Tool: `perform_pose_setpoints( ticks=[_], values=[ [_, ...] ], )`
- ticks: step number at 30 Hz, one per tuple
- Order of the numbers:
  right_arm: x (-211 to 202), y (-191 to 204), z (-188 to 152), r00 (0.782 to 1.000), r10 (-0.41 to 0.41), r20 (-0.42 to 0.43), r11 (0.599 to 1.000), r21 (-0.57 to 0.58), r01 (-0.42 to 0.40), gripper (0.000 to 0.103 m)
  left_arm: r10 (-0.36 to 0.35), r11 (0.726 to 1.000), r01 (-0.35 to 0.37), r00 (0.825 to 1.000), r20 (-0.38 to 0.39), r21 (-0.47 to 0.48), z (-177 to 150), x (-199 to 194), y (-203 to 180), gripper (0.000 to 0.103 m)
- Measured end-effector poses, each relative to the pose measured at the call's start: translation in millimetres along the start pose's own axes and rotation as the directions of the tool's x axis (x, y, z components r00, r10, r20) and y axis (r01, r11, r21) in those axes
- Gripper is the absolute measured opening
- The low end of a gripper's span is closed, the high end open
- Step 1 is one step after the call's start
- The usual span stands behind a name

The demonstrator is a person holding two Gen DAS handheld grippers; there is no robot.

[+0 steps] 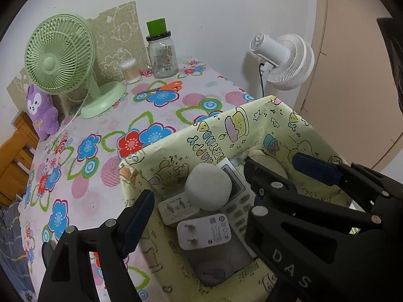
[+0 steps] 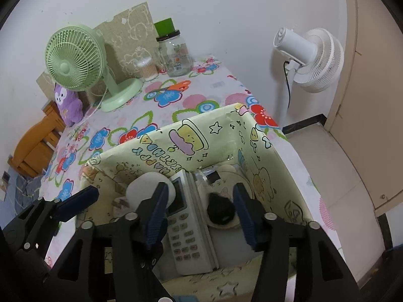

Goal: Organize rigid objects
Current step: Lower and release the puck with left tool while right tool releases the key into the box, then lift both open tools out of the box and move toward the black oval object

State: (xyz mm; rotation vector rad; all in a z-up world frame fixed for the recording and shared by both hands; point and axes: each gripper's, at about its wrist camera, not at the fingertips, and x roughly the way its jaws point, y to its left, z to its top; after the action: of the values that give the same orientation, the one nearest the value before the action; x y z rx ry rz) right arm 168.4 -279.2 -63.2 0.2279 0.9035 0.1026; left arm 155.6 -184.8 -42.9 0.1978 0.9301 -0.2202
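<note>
A flowered cloth covers the worktop [image 1: 105, 156] by a white wall; green fan [image 1: 60, 58], jar [image 1: 162, 58] and scissors [image 1: 163, 88] stand behind; the yellow box [image 2: 191, 138] holds a remote [image 2: 186, 229] and charger [image 1: 204, 231]; left tool [image 1: 221, 178] gapes wide, right tool [image 2: 201, 206] partly open, both empty.

at the back of the flowered tablecloth [image 1: 105, 156] you have a green desk fan [image 1: 60, 58], with a purple plush toy [image 1: 42, 112] to its left. a glass jar [image 1: 162, 55] with a green cap stands by the wall, a cotton swab tub [image 1: 129, 70] beside it, orange-handled scissors [image 1: 163, 88] in front. a white standing fan [image 2: 309, 58] is off the table's right edge.
</note>
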Motion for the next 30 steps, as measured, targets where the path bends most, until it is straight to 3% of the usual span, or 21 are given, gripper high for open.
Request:
perform_pose_setpoints(
  ticks=[11,30],
  values=[
    [-35,19,-16,0.998,0.002,0.064,1.0,-0.012,-0.001,0.077,-0.001,1.0,0.002,0.997,0.079,-0.007,-18,-36,12,0.091],
    [-72,73,-45,0.988,0.0,0.152,0.996,-0.092,0.014,0.08,0.029,0.999,-0.024,0.988,0.154,-0.039,-53,-76,45,0.097]
  ],
)
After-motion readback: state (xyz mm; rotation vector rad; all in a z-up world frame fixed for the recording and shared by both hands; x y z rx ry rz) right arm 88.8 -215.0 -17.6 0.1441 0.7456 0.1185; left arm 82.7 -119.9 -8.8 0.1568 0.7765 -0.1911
